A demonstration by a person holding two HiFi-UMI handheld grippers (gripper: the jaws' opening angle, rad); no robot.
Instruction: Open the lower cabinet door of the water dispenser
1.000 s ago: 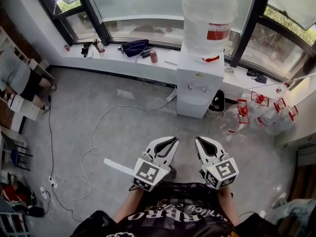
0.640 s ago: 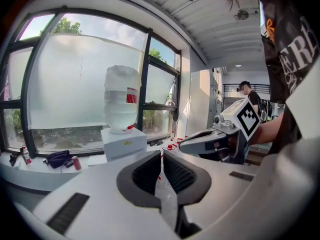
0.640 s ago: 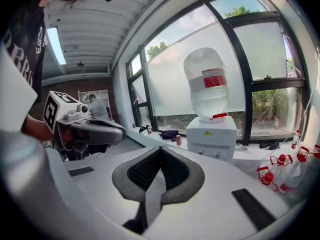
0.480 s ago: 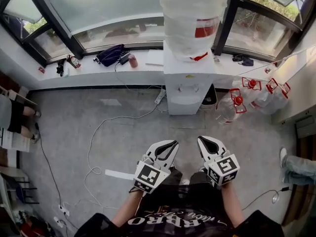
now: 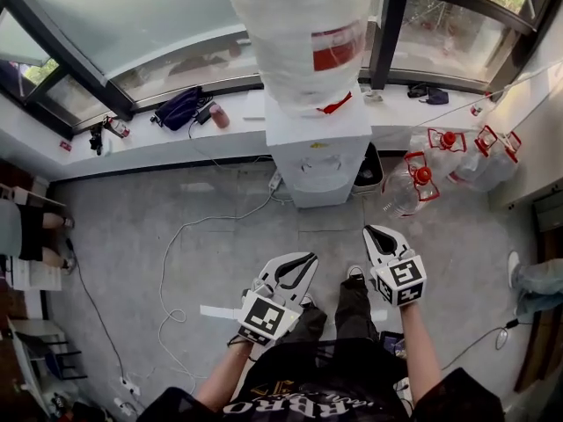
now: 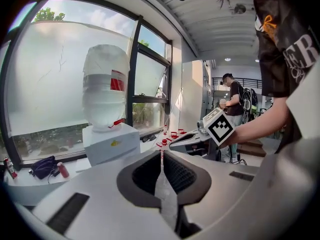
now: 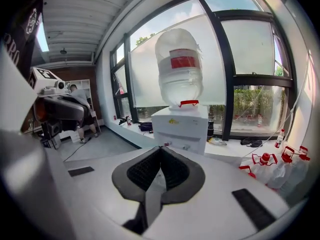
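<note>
The white water dispenser [image 5: 317, 152] stands against the window ledge with a large wrapped bottle [image 5: 299, 33] on top. From the head view only a sliver of its front face [image 5: 324, 192] shows, so the lower cabinet door is hard to make out. My left gripper [image 5: 309, 258] and right gripper [image 5: 376, 232] hover over the floor short of the dispenser, both shut and holding nothing. In the left gripper view the dispenser [image 6: 111, 143] is ahead to the left of the shut jaws [image 6: 161, 151]. The right gripper view has the dispenser [image 7: 182, 129] straight ahead above its shut jaws [image 7: 160, 148], which hide the lower door.
Several empty water bottles with red handles [image 5: 457, 161] lie right of the dispenser, and a black bin [image 5: 369, 172] stands beside it. A white cable [image 5: 176, 253] snakes over the floor on the left. A dark bag [image 5: 179, 108] lies on the ledge. A seated person [image 5: 26, 231] is far left.
Both grippers have moved forward and down toward the dispenser, the right one farther. The dispenser now looms larger and nearer in the head view. Both stayed shut.
</note>
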